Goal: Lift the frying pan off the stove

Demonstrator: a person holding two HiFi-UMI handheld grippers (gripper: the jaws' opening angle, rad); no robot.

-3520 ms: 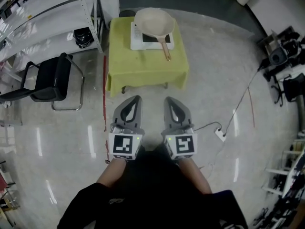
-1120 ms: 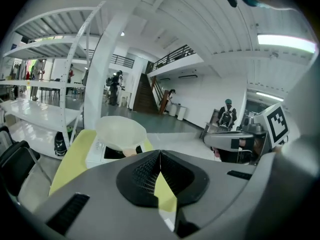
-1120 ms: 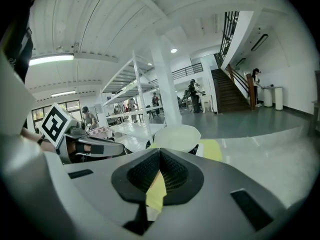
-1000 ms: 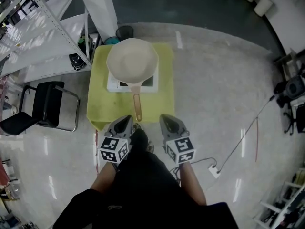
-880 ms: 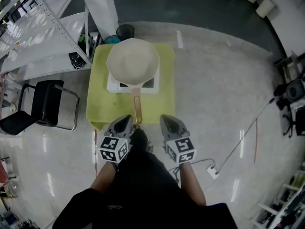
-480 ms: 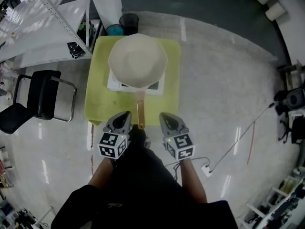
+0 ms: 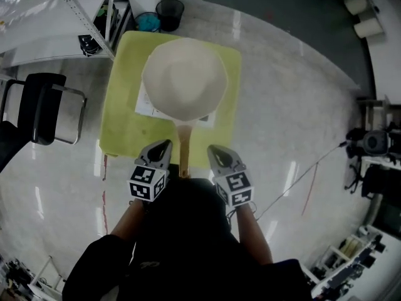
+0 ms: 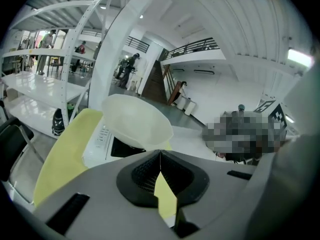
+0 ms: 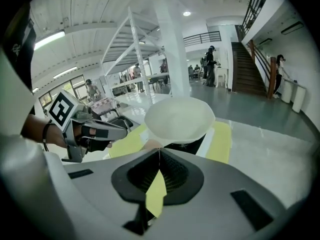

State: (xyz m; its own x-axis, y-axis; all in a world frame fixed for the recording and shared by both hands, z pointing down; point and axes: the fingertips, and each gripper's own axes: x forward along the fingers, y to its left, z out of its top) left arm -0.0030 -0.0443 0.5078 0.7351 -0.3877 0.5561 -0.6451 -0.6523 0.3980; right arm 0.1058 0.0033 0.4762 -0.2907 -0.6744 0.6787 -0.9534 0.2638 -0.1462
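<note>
Seen from above, a cream frying pan (image 7: pixel 183 78) sits on a white stove (image 7: pixel 143 102) on a yellow-covered tabletop (image 7: pixel 122 130). Its wooden handle (image 7: pixel 184 152) points toward the person. The left gripper (image 7: pixel 160 145) hovers just left of the handle's end and the right gripper (image 7: pixel 215 150) just right of it, neither touching it. Both pairs of fingers are clenched together with nothing between them. A black chair (image 7: pixel 37 108) stands to the tabletop's left.
</note>
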